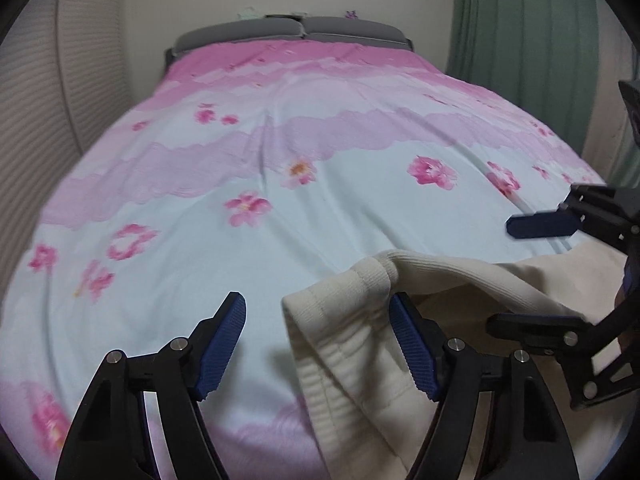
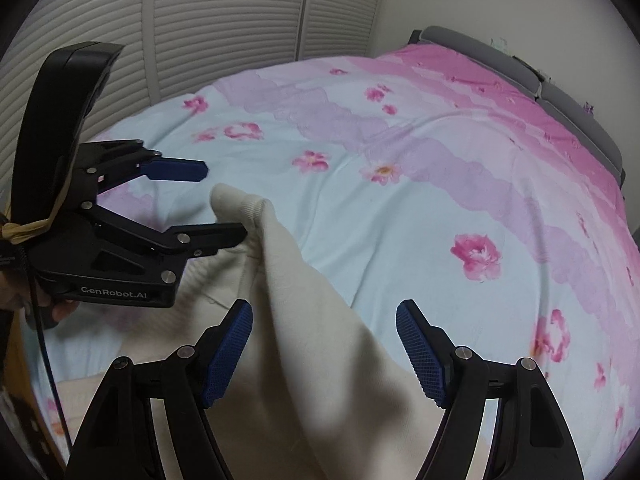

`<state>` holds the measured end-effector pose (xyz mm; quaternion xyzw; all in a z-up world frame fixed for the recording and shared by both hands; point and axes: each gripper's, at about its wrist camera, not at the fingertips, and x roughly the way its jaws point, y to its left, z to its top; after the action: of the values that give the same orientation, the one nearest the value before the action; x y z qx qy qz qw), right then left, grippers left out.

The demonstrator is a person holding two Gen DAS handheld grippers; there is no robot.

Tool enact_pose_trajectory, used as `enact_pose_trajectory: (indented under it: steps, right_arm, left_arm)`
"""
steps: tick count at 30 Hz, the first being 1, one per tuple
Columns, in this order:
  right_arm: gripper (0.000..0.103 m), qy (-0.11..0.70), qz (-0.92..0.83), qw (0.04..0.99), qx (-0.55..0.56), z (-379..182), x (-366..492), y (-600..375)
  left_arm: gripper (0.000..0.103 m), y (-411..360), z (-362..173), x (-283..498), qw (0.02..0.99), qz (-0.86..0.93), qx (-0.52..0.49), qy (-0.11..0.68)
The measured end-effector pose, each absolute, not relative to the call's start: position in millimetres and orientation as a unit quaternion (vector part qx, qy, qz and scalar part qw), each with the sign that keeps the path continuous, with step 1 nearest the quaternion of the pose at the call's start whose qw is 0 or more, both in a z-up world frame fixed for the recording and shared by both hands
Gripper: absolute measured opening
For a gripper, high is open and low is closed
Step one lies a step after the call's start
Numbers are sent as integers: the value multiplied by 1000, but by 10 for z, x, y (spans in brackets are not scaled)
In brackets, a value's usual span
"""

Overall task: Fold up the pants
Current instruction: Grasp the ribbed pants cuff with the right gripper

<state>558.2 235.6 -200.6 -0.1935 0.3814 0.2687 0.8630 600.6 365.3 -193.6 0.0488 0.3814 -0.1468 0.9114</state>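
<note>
**Both grippers spread over cream pants at the near edge of the bed**

Left side first. A ribbed, louvred cream closet door [image 2: 224, 12] stands along the left edge of the bed. The bed is covered by a pale blue and pink flowered bedsheet [image 1: 248, 128], with a padded grey headboard [image 1: 292, 30] at its far edge.

Left gripper [image 1: 316, 344], black frame with blue ridged pads: jaws stand wide. In the left wrist view the ribbed waistband corner of the cream knit pants [image 1: 352, 344] rises between the fingers, against the right-hand pad [image 1: 412, 352]; the left-hand pad is well clear of the cloth, over bare sheet. No clamp on the fabric visible. In the right wrist view the same gripper [image 2: 224, 204] is seen from the side, one finger above the raised fold of cloth and one below it.

Pants: lying crumpled at the near edge of the bed, toward its right side, with one ridge of cloth pulled up into a peak.

Right gripper [image 2: 324, 352], same build: jaws wide. A long fold of the cream pants [image 2: 304, 320] runs up between its fingers, close to the left pad; the right pad is apart from it, over the sheet. Whether any pad touches cloth here, cannot tell.

Far right: a green pleated curtain [image 1: 520, 36] hangs beyond the bed's far right corner.
</note>
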Motion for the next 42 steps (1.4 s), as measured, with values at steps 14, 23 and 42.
enact_pose_trajectory:
  steps: [14,23,42]
  right_arm:
    - [7,409,315,845,-138,-2053,5649,2203]
    - [7,352,384,837,-169,-1496,4799,2122]
    - [8,366,407,794,-266,-2671,3398,2230]
  left_arm:
    - [19,3758,-1741,5707,913,-163,14,373]
    - [18,3684,-1305,4418,928,-126,33,350]
    - [18,3659,-2201,3002,928,-47,-31,367]
